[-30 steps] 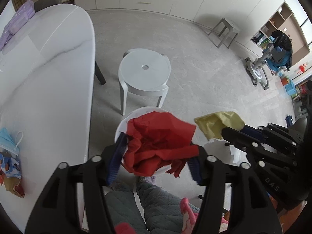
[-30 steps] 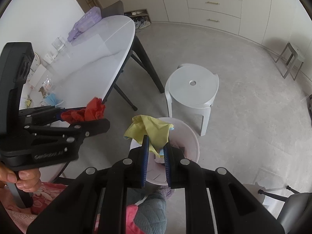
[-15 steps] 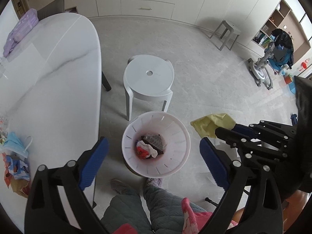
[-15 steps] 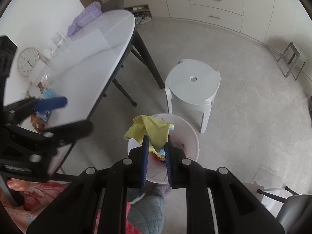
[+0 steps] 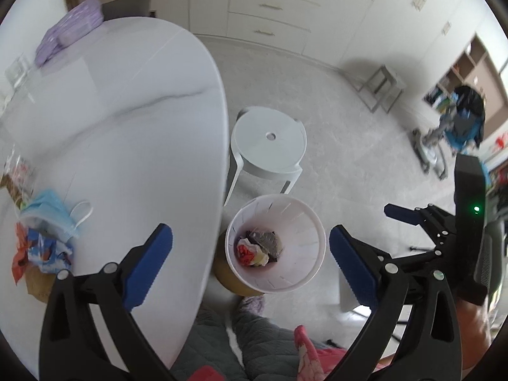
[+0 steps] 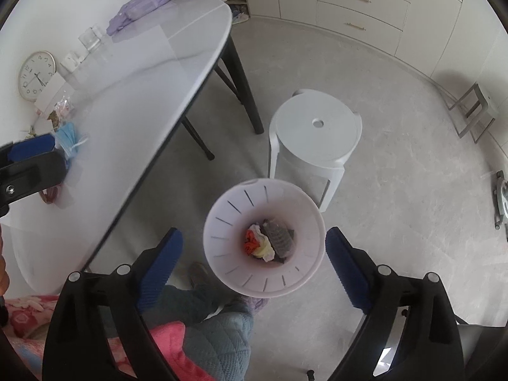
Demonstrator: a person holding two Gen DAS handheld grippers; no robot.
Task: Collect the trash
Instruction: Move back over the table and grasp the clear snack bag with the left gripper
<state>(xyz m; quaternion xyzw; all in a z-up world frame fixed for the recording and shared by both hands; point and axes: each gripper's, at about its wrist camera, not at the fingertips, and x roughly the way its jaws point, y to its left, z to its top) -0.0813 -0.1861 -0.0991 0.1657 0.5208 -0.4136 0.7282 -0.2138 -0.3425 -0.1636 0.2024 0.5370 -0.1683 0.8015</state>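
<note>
A white slotted trash bin (image 5: 312, 222) (image 6: 304, 209) stands on the floor beside the table. Red, yellow, white and dark scraps (image 5: 257, 249) (image 6: 268, 243) lie at its bottom. My left gripper (image 5: 250, 254) is open and empty above the bin. My right gripper (image 6: 254, 254) is open and empty, right over the bin's mouth; it also shows in the left wrist view (image 5: 409, 216). A blue face mask (image 5: 50, 211) (image 6: 68, 138) and colourful wrappers (image 5: 35, 250) lie on the white table (image 5: 127, 143) (image 6: 136, 95).
A white round stool (image 5: 270, 146) (image 6: 317, 127) stands just behind the bin. A purple pack (image 5: 70, 28), a clock (image 6: 36, 74) and glasses (image 6: 90, 38) sit on the table's far side. The person's legs (image 6: 216, 327) are below the grippers. A grey stool (image 5: 382, 87) stands farther off.
The left gripper opened and dropped the red paper into the bin. Then the right gripper opened and the yellow paper fell in too. Both cameras moved a little left, toward the table.
</note>
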